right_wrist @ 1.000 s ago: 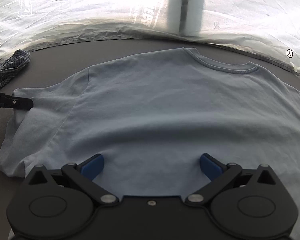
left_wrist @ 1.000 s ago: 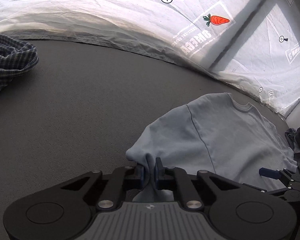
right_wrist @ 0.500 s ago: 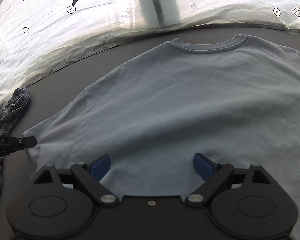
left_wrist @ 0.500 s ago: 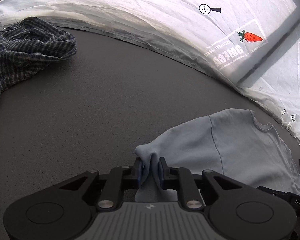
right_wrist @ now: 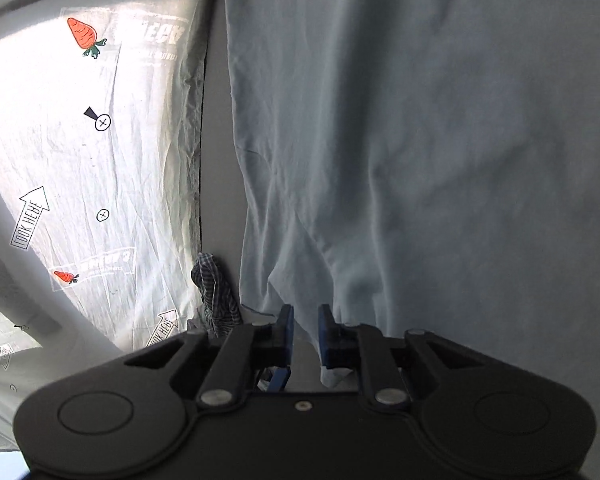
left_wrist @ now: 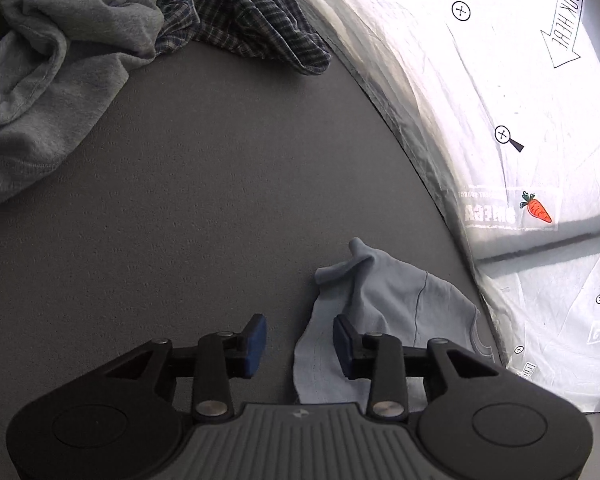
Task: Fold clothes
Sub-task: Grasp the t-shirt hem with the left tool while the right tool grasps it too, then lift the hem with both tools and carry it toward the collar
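Grey felt covers the bench (left_wrist: 228,184), with a crinkled white sheet printed with carrots and arrows (left_wrist: 540,128) along its far edge. On it lies the pale blue T-shirt (right_wrist: 440,140), spread broad in the right view, its sleeve (left_wrist: 364,280) bunched into a small peak in the left view.

Its jaws having just been opening, the left hand-held gripper (left_wrist: 299,339) stands parted, with the sleeve's edge lying loose between the pads. The right hand-held gripper (right_wrist: 305,330) has just been closing and is nearly shut, with a fold of the shirt's edge between its pads; whether they truly bite I cannot tell.

If that pinch is shallow, I'd expect the cloth to slip out on the lift and the fold to go crooked. The rucked sleeve could also get trapped underneath.

A checked shirt (left_wrist: 244,16) and a grey garment (left_wrist: 48,76) lie heaped well apart at the bench's far corner, out of the way.
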A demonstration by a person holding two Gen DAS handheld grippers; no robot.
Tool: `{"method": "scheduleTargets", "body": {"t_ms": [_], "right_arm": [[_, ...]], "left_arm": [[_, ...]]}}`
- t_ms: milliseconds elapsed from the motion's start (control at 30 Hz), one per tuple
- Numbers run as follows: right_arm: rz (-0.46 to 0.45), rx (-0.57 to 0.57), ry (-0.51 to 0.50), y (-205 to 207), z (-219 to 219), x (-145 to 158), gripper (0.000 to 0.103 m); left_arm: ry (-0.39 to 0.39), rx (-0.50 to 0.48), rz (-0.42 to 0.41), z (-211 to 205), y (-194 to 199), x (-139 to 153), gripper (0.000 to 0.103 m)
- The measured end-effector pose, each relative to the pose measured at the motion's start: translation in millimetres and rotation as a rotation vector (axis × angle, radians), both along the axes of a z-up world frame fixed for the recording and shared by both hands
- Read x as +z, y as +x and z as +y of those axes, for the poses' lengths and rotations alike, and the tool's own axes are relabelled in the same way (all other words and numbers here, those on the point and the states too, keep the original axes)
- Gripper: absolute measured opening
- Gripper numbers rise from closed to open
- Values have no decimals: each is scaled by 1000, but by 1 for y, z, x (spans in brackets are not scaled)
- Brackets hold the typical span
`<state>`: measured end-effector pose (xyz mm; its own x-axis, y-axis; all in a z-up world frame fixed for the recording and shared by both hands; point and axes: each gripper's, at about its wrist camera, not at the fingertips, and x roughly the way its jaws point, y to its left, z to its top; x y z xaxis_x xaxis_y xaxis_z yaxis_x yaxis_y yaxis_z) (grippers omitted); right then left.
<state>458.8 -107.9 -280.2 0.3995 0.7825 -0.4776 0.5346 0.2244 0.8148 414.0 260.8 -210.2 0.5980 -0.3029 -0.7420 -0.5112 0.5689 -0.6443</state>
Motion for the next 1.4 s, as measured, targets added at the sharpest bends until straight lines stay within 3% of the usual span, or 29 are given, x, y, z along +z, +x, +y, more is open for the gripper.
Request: {"method": "scheduleTargets", "body": {"t_ms": [233, 300, 400, 633, 933, 967, 1000, 1033, 1167, 1233, 1400], "right_arm": [[112, 19, 30, -8, 39, -13, 20], [135, 25, 38, -5, 49, -17, 32], [137, 40, 26, -1, 65, -17, 39], [157, 40, -1, 11, 90, -9, 52], [197, 52, -42, 23, 110, 4, 51], [196, 57, -51, 25, 113, 6, 47], [181, 59, -61, 27, 115, 8, 22], [168, 64, -71, 28, 117, 10, 11], [164, 22, -33, 25, 114, 18, 8], [116, -12, 26, 23, 109, 32, 8], [31, -131, 173, 27, 87, 64, 7]], "left_arm": [[-85, 107, 48, 3, -29, -13, 69], [-135, 161, 57, 5, -32, -18, 74], [-210, 240, 59, 8, -36, -25, 82], [-228, 261, 46, 8, -36, -25, 86], [-243, 269, 24, 11, -41, -28, 89], [-244, 268, 21, 11, -42, -28, 89], [-243, 268, 19, 11, -41, -28, 91], [-242, 268, 18, 10, -41, -28, 91], [-228, 266, 20, 8, -40, -26, 91], [-235, 266, 24, 7, -41, -27, 92], [-353, 266, -11, -2, -42, -33, 93]]}}
